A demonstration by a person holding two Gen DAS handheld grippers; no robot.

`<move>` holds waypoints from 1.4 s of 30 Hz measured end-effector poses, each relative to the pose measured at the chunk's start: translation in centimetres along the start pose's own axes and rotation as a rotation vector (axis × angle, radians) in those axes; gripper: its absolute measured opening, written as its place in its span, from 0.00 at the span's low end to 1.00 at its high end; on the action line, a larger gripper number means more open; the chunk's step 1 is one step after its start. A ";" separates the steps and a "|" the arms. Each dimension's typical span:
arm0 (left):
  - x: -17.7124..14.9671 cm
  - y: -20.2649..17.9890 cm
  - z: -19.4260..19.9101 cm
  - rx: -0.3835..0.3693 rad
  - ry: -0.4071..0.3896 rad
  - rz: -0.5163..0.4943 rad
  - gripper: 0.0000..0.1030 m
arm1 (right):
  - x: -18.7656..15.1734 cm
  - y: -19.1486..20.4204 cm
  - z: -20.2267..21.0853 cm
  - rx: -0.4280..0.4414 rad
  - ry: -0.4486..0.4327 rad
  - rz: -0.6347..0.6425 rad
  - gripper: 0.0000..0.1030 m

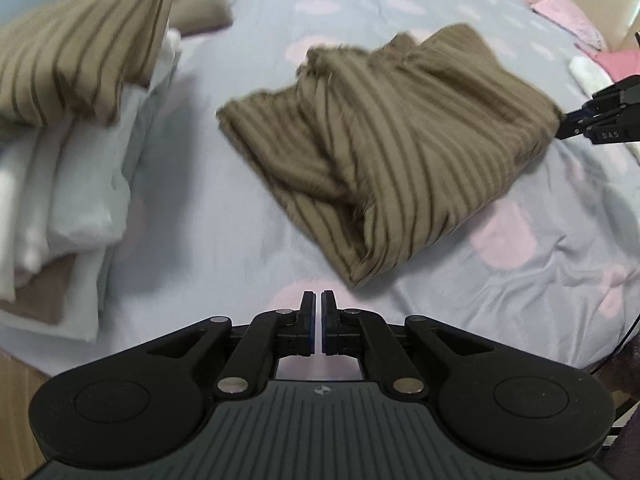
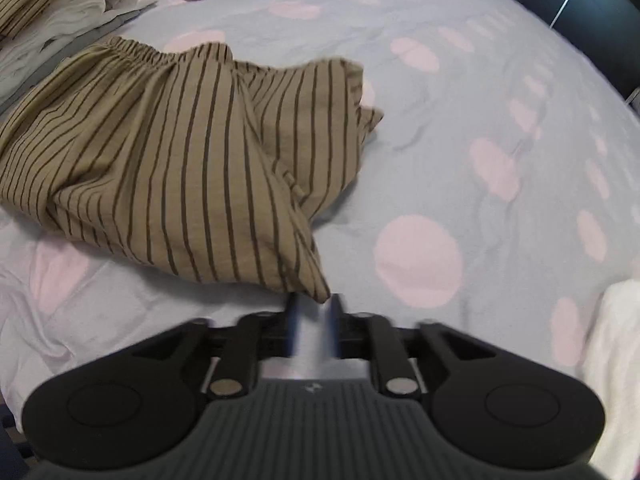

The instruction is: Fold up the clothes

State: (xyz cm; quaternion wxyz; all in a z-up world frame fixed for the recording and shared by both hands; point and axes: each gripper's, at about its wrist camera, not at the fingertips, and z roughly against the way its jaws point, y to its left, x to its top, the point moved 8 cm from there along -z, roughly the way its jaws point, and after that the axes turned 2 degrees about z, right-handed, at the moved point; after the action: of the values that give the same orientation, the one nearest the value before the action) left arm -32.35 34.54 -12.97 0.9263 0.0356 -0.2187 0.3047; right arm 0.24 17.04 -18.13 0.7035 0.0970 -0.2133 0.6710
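A: Where do we have the striped garment (image 1: pixel 384 152)?

B: It lies crumpled on the sheet (image 1: pixel 260 20), the grey one with pink dots, ahead of both tools. A stack (image 1: pixel 72 160) of folded clothes sits to its left, with another striped piece (image 1: pixel 80 52) on top.

A: And our left gripper (image 1: pixel 318 300)?

B: We see its fingers nearly pressed together, only a thin slit between them, with nothing in it. It hangs over bare sheet just short of the garment's near corner.

A: The right gripper (image 2: pixel 316 304)?

B: Its fingers (image 2: pixel 294 320) are blurred but stand apart. A corner of the garment (image 2: pixel 172 176) reaches the gap at their tips, and we see no pinch on it.

A: Anything else we can see?

B: A white cloth (image 2: pixel 616 352) at the right edge.
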 end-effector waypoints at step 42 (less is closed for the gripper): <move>8.1 1.1 1.7 0.007 -0.286 0.166 0.26 | 7.7 0.6 1.1 0.146 -0.247 -0.122 0.26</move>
State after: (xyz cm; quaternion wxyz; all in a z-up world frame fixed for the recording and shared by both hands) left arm -27.83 39.50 -8.02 0.8572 0.0634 -0.3495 0.3729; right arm -0.46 23.55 -13.96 0.7025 0.2425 -0.2425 0.6236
